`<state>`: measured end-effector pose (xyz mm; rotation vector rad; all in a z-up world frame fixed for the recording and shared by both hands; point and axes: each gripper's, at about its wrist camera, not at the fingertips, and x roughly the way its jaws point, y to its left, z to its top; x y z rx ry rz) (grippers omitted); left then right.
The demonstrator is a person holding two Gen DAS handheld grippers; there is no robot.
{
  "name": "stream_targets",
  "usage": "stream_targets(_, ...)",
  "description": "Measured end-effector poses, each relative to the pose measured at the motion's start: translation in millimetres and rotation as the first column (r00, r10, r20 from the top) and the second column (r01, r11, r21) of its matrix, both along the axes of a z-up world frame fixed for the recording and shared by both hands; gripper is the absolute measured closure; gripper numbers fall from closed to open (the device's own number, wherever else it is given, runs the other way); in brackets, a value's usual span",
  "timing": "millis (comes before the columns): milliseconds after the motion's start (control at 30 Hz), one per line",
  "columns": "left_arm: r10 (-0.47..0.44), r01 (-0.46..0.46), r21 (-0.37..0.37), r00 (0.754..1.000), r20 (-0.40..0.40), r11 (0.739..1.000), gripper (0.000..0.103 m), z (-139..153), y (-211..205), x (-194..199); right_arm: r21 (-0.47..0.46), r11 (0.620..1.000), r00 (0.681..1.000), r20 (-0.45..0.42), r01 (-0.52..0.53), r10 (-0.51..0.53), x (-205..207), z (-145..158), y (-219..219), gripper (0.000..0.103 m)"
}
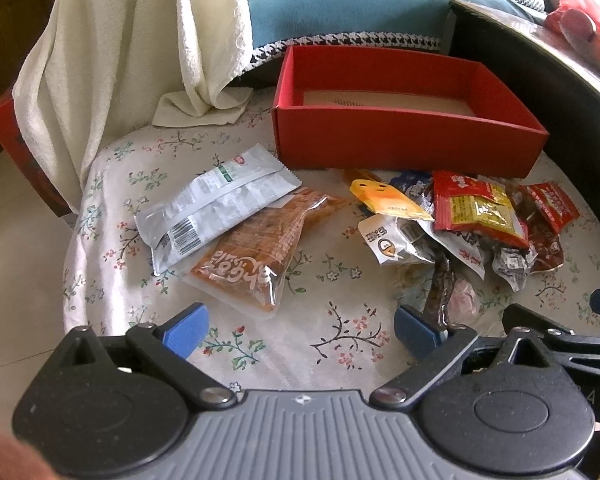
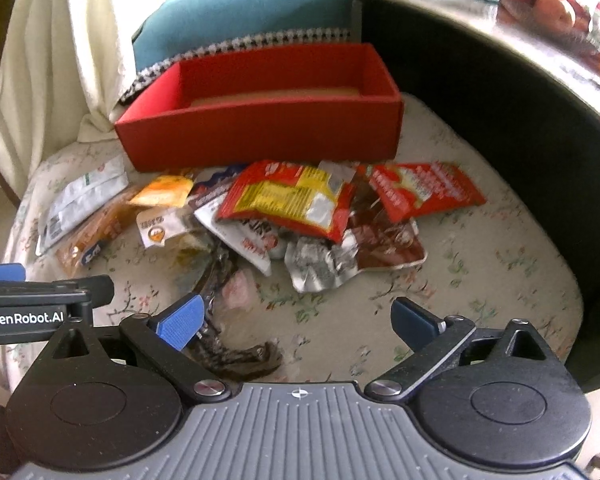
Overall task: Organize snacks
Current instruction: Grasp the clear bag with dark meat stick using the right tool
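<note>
An empty red box stands at the back of a floral-cloth seat. In front of it lie loose snack packets. A silver packet rests on an orange packet at the left. A heap with a red-and-yellow packet, a second red packet and a small yellow one lies at the right. My left gripper is open, near the front edge. My right gripper is open too, over a dark snack strip.
A cream towel hangs at the back left. A teal cushion lies behind the box. A dark curved table side bounds the right, with reddish fruit on top. Bare cloth shows near the front.
</note>
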<state>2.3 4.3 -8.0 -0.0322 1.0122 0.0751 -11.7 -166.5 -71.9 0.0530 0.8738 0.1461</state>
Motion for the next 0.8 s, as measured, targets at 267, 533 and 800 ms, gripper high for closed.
stream_targets(267, -0.002, 0.001, -0.019, 1.0, -0.008, 1.0, 0.01, -2, 10, 0, -0.021, 0.998, 0.998, -0.025, -0.066, 0.065, 5, -6, 8, 0.004)
stream_targets(533, 0.047, -0.046, -0.066, 0.999, 0.003, 0.997, 0.009, 8, 33, 4, 0.044, 0.994, 0.983, -0.146, -0.102, 0.107, 24, -23, 12, 0.02)
stream_targets(800, 0.034, -0.036, -0.1, 0.999, -0.026, 0.994, 0.009, 3, 37, 2, 0.051, 0.986, 0.97, -0.177, -0.161, 0.168, 38, -32, 41, 0.018)
